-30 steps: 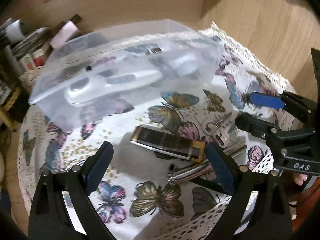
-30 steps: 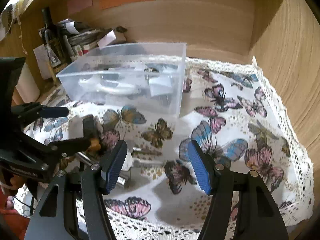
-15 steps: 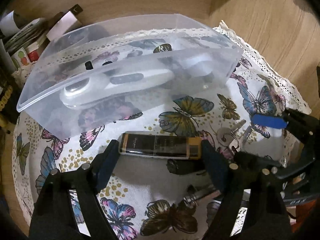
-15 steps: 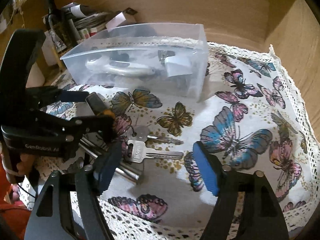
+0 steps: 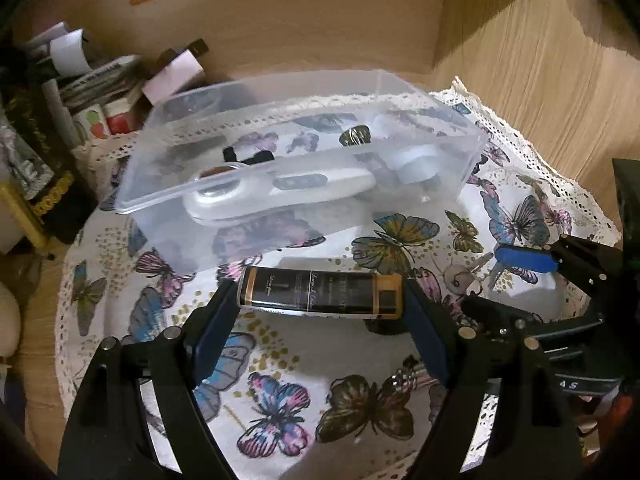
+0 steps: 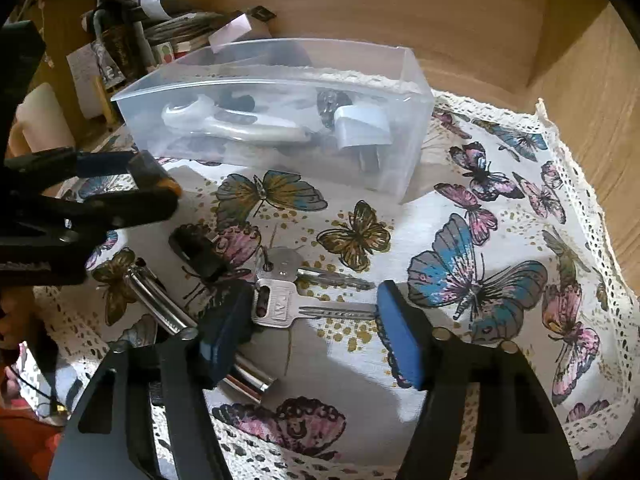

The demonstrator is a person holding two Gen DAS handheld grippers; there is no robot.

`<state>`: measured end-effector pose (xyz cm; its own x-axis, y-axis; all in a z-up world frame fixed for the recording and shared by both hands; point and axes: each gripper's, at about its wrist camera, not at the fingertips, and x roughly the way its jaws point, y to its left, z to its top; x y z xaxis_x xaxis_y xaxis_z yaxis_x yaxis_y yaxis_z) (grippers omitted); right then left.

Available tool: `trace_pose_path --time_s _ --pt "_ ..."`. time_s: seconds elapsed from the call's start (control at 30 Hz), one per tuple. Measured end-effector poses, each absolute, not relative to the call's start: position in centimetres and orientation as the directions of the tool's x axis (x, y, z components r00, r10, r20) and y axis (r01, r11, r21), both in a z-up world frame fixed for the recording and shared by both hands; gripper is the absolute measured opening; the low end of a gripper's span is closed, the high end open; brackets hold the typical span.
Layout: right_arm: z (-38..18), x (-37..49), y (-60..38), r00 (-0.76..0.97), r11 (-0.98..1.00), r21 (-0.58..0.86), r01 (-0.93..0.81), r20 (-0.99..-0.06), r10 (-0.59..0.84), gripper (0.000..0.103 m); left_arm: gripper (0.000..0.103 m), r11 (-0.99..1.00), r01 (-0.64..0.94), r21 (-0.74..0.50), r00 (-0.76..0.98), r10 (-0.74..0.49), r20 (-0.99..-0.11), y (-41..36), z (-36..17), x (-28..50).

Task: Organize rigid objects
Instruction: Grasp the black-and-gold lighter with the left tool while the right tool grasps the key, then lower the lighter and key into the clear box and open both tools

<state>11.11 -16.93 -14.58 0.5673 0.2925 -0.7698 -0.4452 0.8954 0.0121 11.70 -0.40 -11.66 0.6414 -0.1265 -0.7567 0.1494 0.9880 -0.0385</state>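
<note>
Left gripper: a second ago it hung wide over the cloth with the black-and-gold lighter lying ahead of its tips; now its blue pads are clamped on the two ends of that lighter, which sits crosswise between them, gold cap toward the right pad; the lighter appears raised off the butterfly tablecloth, a shadow lying beneath it.

Right gripper: formerly high over the cloth with the keys well ahead; now low, fingers apart, straddling the bunch of keys; the square-headed key's head sits just beside the left pad and its blade tip reaches the right pad; whether either pad touches cannot be told; the round-headed key lies just behind it.

Clear plastic box: stands on the cloth beyond both grippers, near the back wall; contents: a white handled device, a white plug adapter, small dark items too blurred to name.

Other items on the cloth: a chrome cylinder left of the keys, partly under the right gripper's left finger; a small black object near the key heads.

Beyond the cloth, at left: a dark bottle and stacked clutter.
</note>
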Motion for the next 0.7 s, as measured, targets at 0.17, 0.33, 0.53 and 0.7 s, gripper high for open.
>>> trace_pose_path --time_s 0.17,0.33,0.53,0.7 --pt "-14.5 10.8 -17.3 0.616 0.914 -0.014 -0.404 -0.743 0.261 0.059 0.081 0.990 0.128 -0.050 0.662 -0.123 -0.739 0.1 -11.1 11.3" --pt "-13.0 10.8 -18.2 0.652 0.926 0.002 -0.377 -0.710 0.267 0.059 0.081 0.993 0.106 -0.056 0.680 -0.114 -0.724 0.7 -10.4 11.2" --pt "-10.5 11.0 -18.7 0.704 0.931 0.000 -0.364 -0.654 0.276 0.059 0.081 0.995 0.081 -0.062 0.706 -0.101 -0.701 1.2 -9.4 11.0" --pt "-8.6 11.3 -18.8 0.738 0.933 0.003 -0.361 -0.610 0.287 0.059 0.081 0.996 0.068 -0.054 0.734 -0.087 -0.674 1.5 -8.3 11.0"
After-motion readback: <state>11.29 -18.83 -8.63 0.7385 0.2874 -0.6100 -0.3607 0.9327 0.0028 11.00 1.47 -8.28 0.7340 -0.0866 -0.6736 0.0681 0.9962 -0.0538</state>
